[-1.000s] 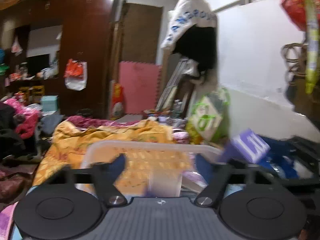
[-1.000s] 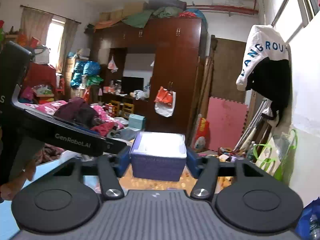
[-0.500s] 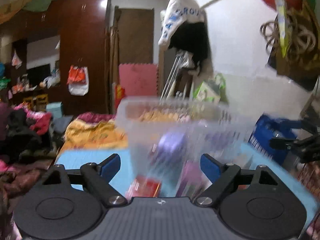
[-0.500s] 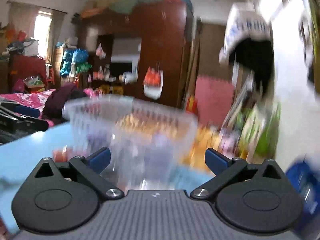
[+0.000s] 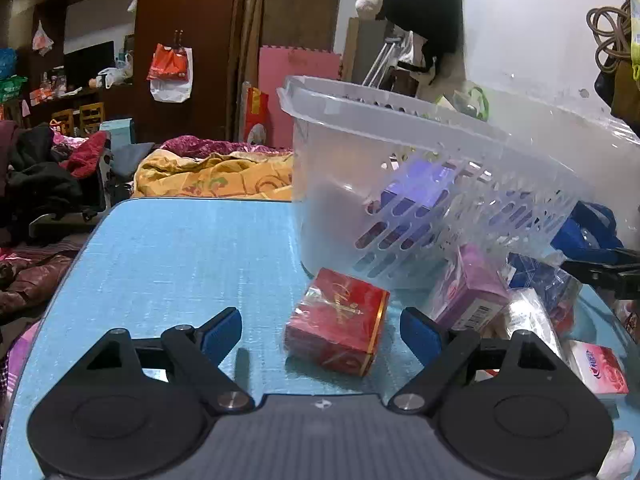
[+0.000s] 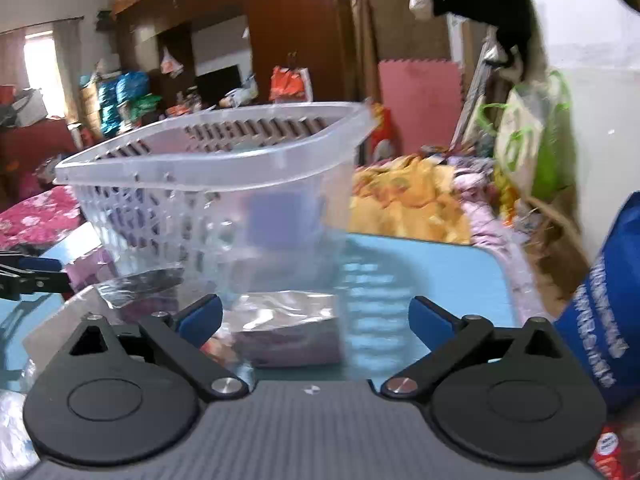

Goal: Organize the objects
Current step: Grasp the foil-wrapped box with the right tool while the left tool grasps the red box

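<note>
Both grippers have dropped from looking across the room to facing the light blue tabletop (image 5: pixel 176 248), and the purple box that sat between the right fingers a second ago now shows through the slotted wall of the clear plastic basket (image 5: pixel 420 152). From the left wrist, the left gripper (image 5: pixel 320 330) has its jaws spread wide with nothing pinched; the red gold-trimmed box wrapped in film (image 5: pixel 338 330) lies on the table just in front of the basket, between the fingertips and apart from both pads. Right of that box, against the basket's foot, lie a pink-purple carton (image 5: pixel 474 296), a blue wrapped packet (image 5: pixel 544 280) and a pink tissue pack (image 5: pixel 600 366). From the right wrist, the right gripper (image 6: pixel 316 318) also stands wide, its jaws having just eased inward a little, gripping nothing. A film-wrapped packet (image 6: pixel 288 332), too blurred to name its colour surely, lies just before the basket (image 6: pixel 208 184) between the fingertips. A blue printed bag (image 6: pixel 608 304) stands right of the basket.
</note>
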`<action>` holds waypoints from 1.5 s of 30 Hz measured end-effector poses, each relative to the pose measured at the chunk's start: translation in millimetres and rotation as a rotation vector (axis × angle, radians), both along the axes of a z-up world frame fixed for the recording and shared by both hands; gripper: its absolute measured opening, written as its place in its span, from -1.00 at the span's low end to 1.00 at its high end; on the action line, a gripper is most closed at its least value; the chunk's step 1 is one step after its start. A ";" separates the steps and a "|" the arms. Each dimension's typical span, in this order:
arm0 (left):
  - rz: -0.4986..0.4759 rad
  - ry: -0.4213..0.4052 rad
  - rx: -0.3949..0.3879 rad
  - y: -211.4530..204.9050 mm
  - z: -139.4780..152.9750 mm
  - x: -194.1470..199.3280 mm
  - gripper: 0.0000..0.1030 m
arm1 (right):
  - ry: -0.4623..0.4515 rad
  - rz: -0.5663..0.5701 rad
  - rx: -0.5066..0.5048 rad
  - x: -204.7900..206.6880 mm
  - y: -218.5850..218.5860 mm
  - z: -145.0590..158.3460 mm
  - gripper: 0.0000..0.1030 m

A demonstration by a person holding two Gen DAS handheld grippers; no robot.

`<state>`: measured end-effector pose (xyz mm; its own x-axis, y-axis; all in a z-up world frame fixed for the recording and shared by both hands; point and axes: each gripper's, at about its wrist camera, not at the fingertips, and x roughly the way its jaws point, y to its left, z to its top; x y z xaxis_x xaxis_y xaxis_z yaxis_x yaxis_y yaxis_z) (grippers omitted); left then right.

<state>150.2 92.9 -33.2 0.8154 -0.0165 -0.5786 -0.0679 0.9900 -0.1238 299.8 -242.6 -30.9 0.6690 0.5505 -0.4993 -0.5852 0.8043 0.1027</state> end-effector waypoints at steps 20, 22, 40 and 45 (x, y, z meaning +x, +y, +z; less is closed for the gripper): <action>0.004 0.050 0.166 -29.6 -4.0 15.1 0.13 | -0.065 -0.009 -0.004 -48.6 -15.5 -5.5 0.35; 0.011 0.040 0.173 -29.9 -4.1 12.6 0.12 | -0.071 -0.006 0.010 -52.7 -16.5 -7.2 0.35; -0.052 -0.154 0.062 -25.9 3.0 -25.2 0.13 | -0.242 -0.027 0.067 -75.5 -22.0 -3.3 0.34; -0.049 -0.168 0.062 -24.6 3.6 -26.7 0.13 | -0.256 -0.022 0.094 -76.4 -24.0 -0.8 0.34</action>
<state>123.5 68.3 -29.6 0.8996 -0.0268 -0.4359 -0.0030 0.9977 -0.0675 223.4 -266.7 -31.7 0.7791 0.5706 -0.2597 -0.5843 0.8110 0.0290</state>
